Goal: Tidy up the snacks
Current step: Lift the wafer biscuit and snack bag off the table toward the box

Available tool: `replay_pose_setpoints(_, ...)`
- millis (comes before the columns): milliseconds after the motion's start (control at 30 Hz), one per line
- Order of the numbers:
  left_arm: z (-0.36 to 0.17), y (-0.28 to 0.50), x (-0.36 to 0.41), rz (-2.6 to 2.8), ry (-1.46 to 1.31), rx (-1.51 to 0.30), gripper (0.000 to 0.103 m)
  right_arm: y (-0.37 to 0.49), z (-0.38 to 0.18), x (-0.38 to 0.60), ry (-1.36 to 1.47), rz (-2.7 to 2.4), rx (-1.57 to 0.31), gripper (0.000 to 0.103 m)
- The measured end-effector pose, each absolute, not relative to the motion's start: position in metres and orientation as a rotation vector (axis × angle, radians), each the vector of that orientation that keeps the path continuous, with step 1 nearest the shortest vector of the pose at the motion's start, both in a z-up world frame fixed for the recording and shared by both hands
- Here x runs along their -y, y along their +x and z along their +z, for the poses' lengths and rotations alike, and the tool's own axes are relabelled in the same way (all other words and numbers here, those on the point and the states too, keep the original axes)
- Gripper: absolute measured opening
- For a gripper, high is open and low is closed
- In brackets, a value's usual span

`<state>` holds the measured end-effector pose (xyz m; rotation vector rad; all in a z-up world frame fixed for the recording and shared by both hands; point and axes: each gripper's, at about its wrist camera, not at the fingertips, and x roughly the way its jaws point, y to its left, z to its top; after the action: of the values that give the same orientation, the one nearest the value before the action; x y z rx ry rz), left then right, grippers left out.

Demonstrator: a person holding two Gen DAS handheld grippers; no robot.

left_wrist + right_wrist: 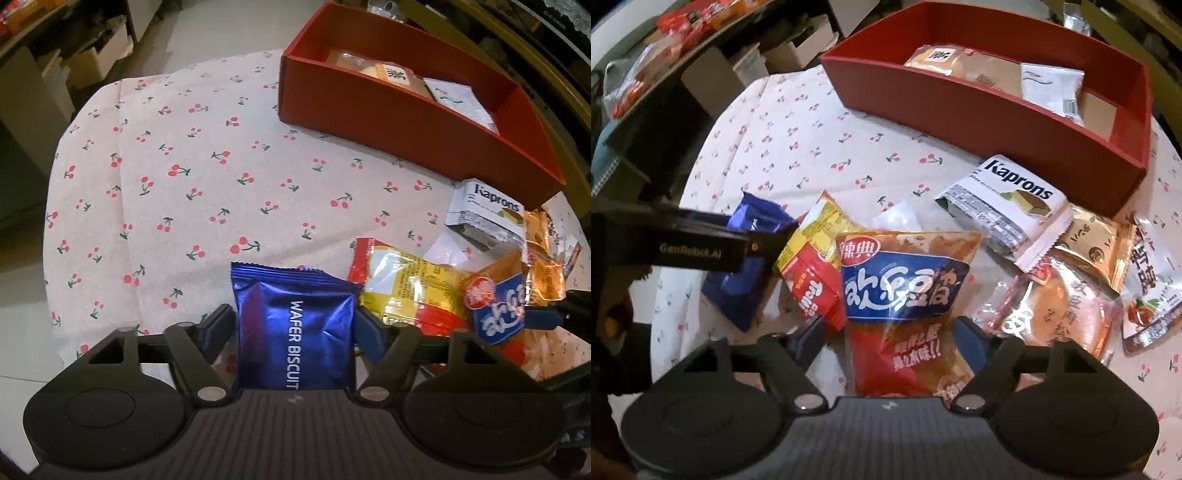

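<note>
while both grippers point steeply down over the cloth-covered surface [192, 155], each has a snack packet between its fingers. the left gripper [293, 328] straddles a blue wafer biscuit packet [295, 332]; its fingers [218, 325] stand apart on either side, the left one showing a thin gap to the foil, the right one just beside or touching the packet edge, which of the two cannot be told. the right gripper [890, 336] sits over an orange and blue chinese-lettered packet [905, 288] that lies flat on the surface; its fingers [812, 332] are spread wide and flank the lower part of the packet, and no squeeze shows in the wrapper.

just beside that packet, toward the left gripper, lies a red and yellow packet [812, 273], touching the blue wafer biscuit packet in the right wrist view. a white kaprons packet [1008, 203] lies nearer the red box [997, 122], with a gold packet [1097, 251], a clear-wrapped bun [1056, 314] and a white and red packet [1152, 280] in a loose heap at the right.

the red box stands at the far side of the surface, open-topped, holding a brown wrapped cake [945, 59] and a white packet [1052, 88] side by side on its floor. shelves with cardboard boxes [798, 48] show in the background.
</note>
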<state>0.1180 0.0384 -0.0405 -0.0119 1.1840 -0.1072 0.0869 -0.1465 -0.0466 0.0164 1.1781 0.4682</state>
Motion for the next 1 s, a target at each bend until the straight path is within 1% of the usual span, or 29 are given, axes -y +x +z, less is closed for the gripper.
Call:
replay_pose_setpoints(67,-0.042,0.118,-0.042,-0.105,-0.027,-1.188,0.082,0.087,-0.043,0.147,0.006,0.466,-1.177,0.088)
replay_pose_setpoints(200,-0.042,0.118,-0.042,-0.11,-0.017,-1.187,0.082,0.086,-0.028,0.157,-0.012,0.441,-1.109,0.088)
replay_pose_setpoints(533,-0.043,0.119,-0.041,-0.107,-0.009,-1.188,0.085,0.086,-0.045,0.14,-0.049,0.461,-1.162,0.089)
replay_pose_setpoints(600,-0.043,0.119,-0.042,-0.104,-0.017,-1.19,0.084,0.086,-0.048,0.14,-0.038,0.438,-1.163,0.087)
replay_pose_setpoints(633,-0.042,0.119,-0.042,-0.105,-0.019,-1.188,0.078,0.084,-0.045,0.142,-0.039,0.425,-1.149,0.072)
replay_pose_setpoints(667,-0.04,0.119,-0.042,-0.109,-0.018,-1.185,0.069,0.084,-0.042,0.144,-0.034,0.411,-1.141,0.056)
replay_pose_setpoints(800,-0.038,0.115,-0.036,-0.121,0.018,-1.181,0.067,0.079,-0.036,0.147,-0.039,0.389,-1.12,0.05)
replay_pose_setpoints(867,-0.036,0.114,-0.034,-0.123,0.027,-1.176,0.066,0.075,-0.03,0.147,-0.039,0.388,-1.099,0.044)
replay_pose_setpoints(1000,-0.03,0.11,-0.032,-0.134,0.017,-1.161,0.065,0.074,-0.024,0.152,-0.022,0.371,-1.076,0.041)
